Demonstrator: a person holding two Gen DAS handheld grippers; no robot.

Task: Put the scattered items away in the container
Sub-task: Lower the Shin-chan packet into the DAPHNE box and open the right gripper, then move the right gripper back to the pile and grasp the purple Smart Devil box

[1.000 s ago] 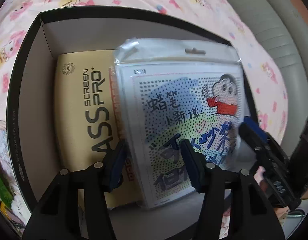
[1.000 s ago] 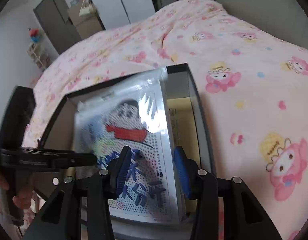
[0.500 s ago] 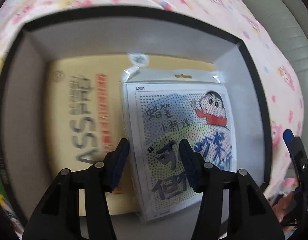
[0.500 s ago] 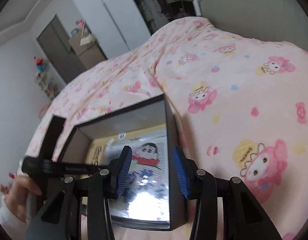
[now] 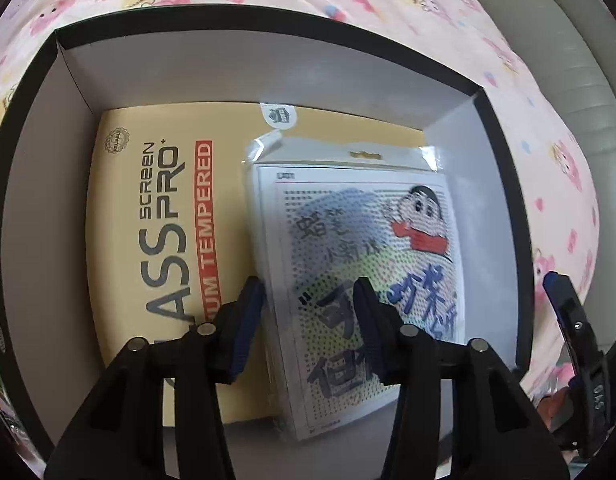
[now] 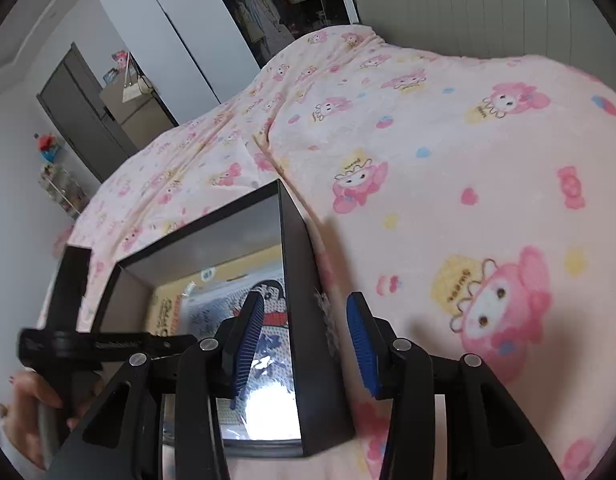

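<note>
A pink blanket (image 6: 448,168) printed with cartoon rabbits covers a bed, with a padded pale headboard (image 6: 488,4) at one o'clock in the right wrist view and white wardrobe doors (image 6: 175,28) at eleven o'clock. On the blanket sits one black box (image 5: 504,184) with pale inner walls. Two flat items lie inside it: a tan screen-protector package (image 5: 155,240) on the floor of the box, its long axis running six to twelve o'clock in the left wrist view, and a clear-bagged bead-art kit (image 5: 368,248) resting on it toward three o'clock, hanger tab at twelve. The left gripper (image 5: 310,320) hovers over the kit, its jaws having just been closing with nothing between them. The right gripper (image 6: 303,340) stands apart, straddling the box's right wall without touching it.
</note>
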